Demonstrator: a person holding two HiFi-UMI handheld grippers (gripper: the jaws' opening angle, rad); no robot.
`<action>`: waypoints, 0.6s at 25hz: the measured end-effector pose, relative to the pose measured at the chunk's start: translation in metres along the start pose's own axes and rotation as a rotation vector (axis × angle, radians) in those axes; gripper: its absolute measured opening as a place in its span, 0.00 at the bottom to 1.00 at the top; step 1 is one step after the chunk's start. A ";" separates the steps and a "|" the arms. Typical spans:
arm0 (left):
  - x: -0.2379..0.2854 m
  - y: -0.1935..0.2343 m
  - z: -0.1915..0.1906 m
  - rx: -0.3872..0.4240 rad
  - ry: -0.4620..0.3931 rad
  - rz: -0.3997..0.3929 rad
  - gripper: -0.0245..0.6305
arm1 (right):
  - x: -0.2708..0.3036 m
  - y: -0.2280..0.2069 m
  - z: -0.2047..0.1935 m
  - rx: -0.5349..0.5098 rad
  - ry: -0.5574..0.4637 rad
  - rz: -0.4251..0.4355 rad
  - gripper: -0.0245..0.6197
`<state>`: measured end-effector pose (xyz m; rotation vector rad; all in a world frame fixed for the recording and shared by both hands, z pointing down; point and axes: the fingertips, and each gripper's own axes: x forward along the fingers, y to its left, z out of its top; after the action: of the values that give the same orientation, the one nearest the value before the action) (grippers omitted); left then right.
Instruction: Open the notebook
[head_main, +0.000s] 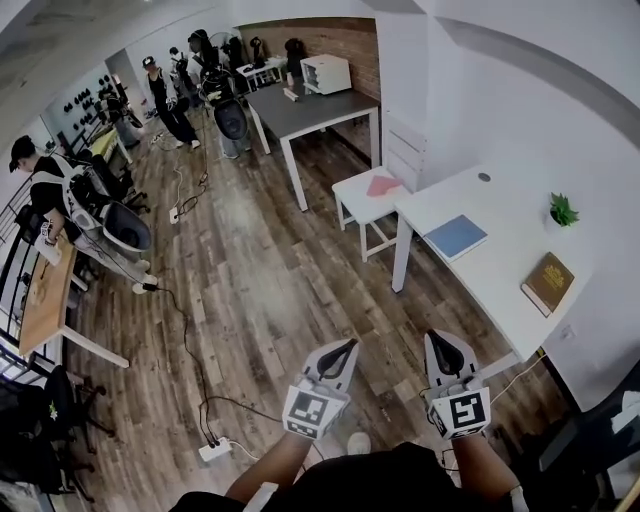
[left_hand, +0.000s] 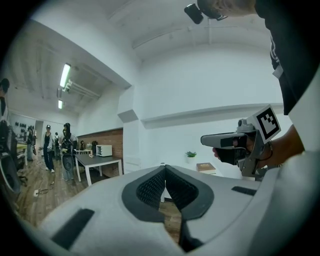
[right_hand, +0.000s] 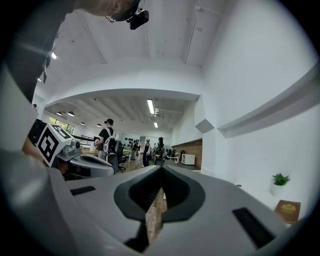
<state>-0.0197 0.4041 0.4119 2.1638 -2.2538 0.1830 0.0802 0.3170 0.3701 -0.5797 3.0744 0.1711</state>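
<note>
A blue notebook (head_main: 455, 237) lies shut on the long white table (head_main: 500, 262) at the right of the head view. Farther along that table lies a brown book (head_main: 548, 283), which also shows in the left gripper view (left_hand: 206, 168) and the right gripper view (right_hand: 287, 210). My left gripper (head_main: 350, 343) and right gripper (head_main: 437, 335) are held level over the wooden floor, well short of the table. Both are shut with nothing between their jaws. The left gripper's tips (left_hand: 165, 167) meet, as do the right gripper's (right_hand: 161, 167).
A small green plant (head_main: 563, 210) stands at the table's far side. A white stool (head_main: 362, 196) with a pink sheet stands by the table's end. Beyond it is a grey table (head_main: 300, 110). Cables and a power strip (head_main: 215, 450) lie on the floor. Several people stand at the back.
</note>
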 end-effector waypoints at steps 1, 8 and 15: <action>0.002 0.003 -0.003 0.000 0.004 -0.008 0.05 | 0.004 0.001 -0.001 0.002 0.002 -0.004 0.03; 0.032 0.023 -0.008 0.005 0.024 -0.048 0.05 | 0.036 -0.001 -0.010 0.005 0.022 0.008 0.03; 0.095 0.042 -0.008 0.008 0.041 -0.060 0.05 | 0.080 -0.052 -0.019 0.035 0.008 -0.018 0.03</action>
<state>-0.0664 0.3115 0.4251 2.2073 -2.1670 0.2334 0.0245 0.2378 0.3816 -0.6082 3.0721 0.1143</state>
